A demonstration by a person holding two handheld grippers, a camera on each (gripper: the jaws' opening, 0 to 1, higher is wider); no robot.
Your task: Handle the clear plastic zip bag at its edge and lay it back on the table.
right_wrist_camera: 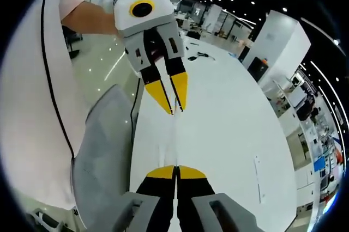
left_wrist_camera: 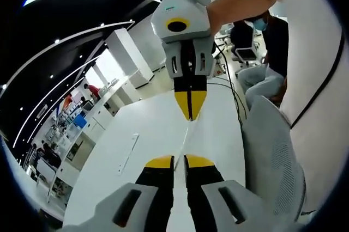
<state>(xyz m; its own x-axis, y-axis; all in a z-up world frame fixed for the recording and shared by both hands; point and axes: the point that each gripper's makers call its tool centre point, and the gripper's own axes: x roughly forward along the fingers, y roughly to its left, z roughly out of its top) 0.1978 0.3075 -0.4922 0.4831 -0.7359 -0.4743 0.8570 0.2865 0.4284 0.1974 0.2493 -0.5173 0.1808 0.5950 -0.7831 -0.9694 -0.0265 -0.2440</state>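
Left hand-held gripper (left_wrist_camera: 180, 161) pinching clear zip bag (right_wrist_camera: 175, 139) edge — right hand-held gripper (right_wrist_camera: 175, 172) likewise, above white table (right_wrist_camera: 229, 134).

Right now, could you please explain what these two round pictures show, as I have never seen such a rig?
A person holds yellow-tipped tongs in each hand, with a camera riding on each. The left gripper view looks along the left tongs toward the other pair; the right gripper view looks along the right tongs back at them. Both look shut on a thin clear bag, seen edge-on, stretched between them over a white table. A grey chair stands beside it.
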